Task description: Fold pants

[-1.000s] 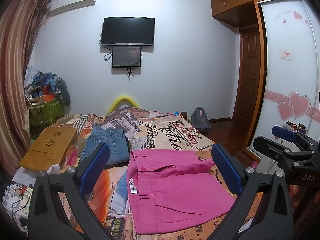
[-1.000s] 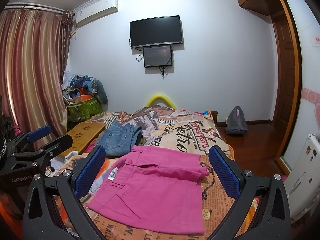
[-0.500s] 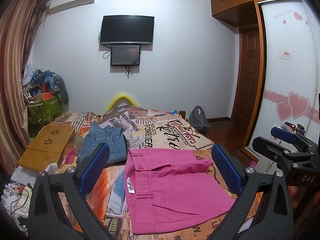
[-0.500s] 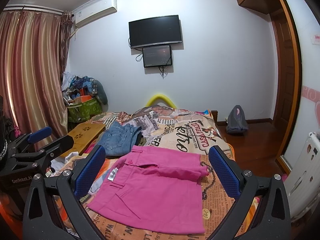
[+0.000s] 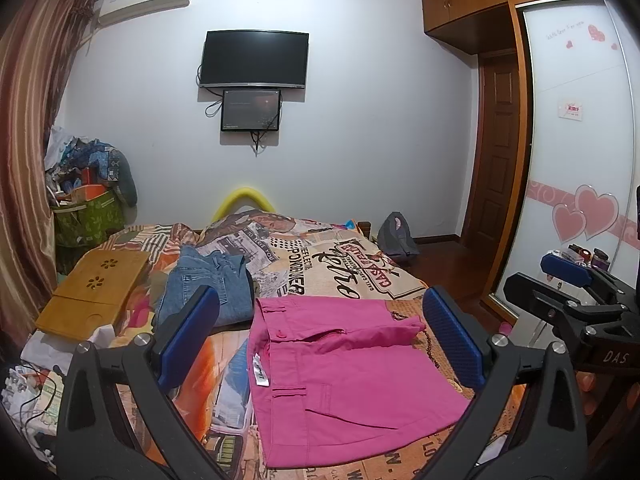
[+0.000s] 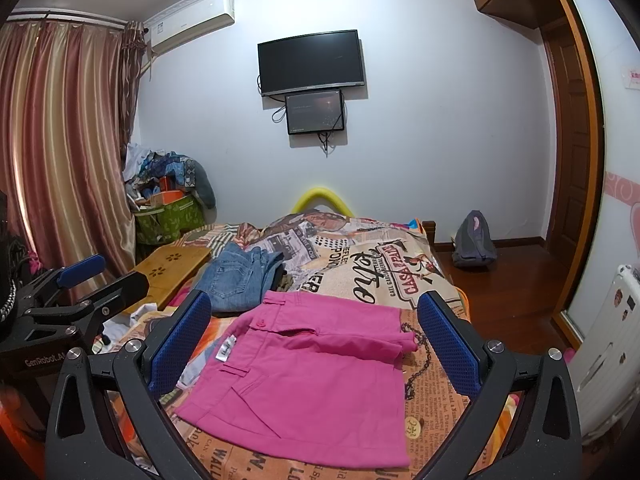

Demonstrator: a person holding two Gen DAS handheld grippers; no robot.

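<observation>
The pink pants (image 5: 344, 376) lie folded into a compact rectangle on the bed, waistband to the left, a white label showing. They also show in the right wrist view (image 6: 312, 376). My left gripper (image 5: 320, 336) is open and empty, held above the pants. My right gripper (image 6: 314, 340) is open and empty too, above the same pants. Each gripper shows in the other's view: the right one (image 5: 568, 284) at the right edge, the left one (image 6: 80, 280) at the left edge.
Folded blue jeans (image 5: 212, 284) lie behind the pants on the printed bedspread (image 5: 340, 264). A wooden lap tray (image 5: 96, 284) sits at the bed's left. A green basket of clutter (image 5: 88, 216), curtains, a backpack (image 5: 396, 236) on the floor, wardrobe at right.
Both grippers stay open and empty. The left wrist view has drifted slightly, the pants shifting a little left in frame. The pants themselves have not moved.
</observation>
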